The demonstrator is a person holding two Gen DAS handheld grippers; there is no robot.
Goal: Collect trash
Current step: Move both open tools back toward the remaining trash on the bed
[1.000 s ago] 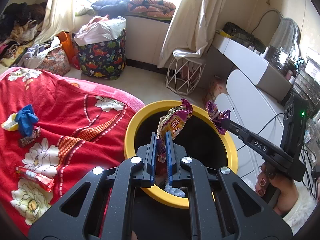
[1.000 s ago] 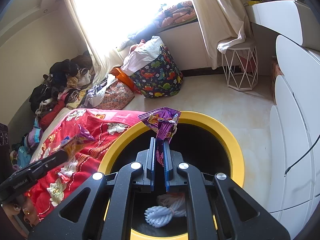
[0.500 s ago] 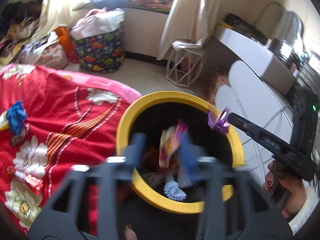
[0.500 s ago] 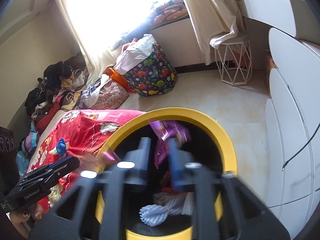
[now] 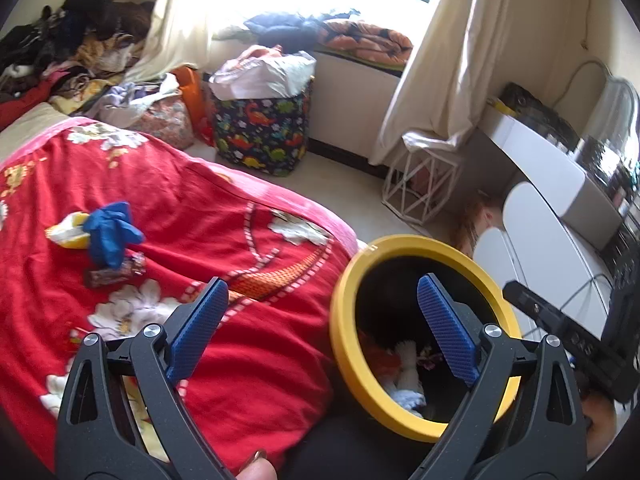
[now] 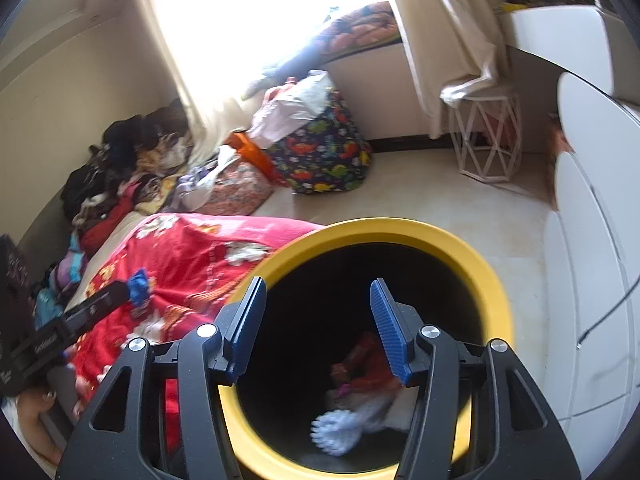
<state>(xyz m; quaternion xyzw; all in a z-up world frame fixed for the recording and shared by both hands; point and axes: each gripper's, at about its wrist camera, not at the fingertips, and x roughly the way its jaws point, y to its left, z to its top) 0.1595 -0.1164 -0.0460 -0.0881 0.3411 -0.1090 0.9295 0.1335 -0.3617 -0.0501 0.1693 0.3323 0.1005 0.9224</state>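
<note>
The drop into the bin (image 6: 494, 292) looks finished for this round: both grippers hang at its yellow rim with nothing between their blue pads. The left gripper (image 5: 322, 320) has just been opening and its jaws now stand very wide, one finger over the red blanket (image 5: 192, 216) and the other over the bin mouth. The right gripper (image 6: 316, 328) has also just been opening, to about half its spread, and points straight into the bin's dark inside, where wrappers (image 6: 368, 364) and a white ribbed object (image 6: 340, 428) lie at the bottom. My reading is that the next step is another pick, since trash remains on the bed to the left: a blue glove (image 5: 110, 232) lying on a yellow-and-white wrapper (image 5: 66, 232), with a dark clear wrapper (image 5: 116, 274) just near of them. That calls for swinging a gripper left over the blanket and closing low on thin, crinkly film that may slip. The surface is soft, flowered bedding; beyond it are a pale floor, a dinosaur-print bag (image 5: 262, 132), heaped clothes at far left, a curtained window, a wire stool (image 5: 420, 184) and white furniture at right.
</note>
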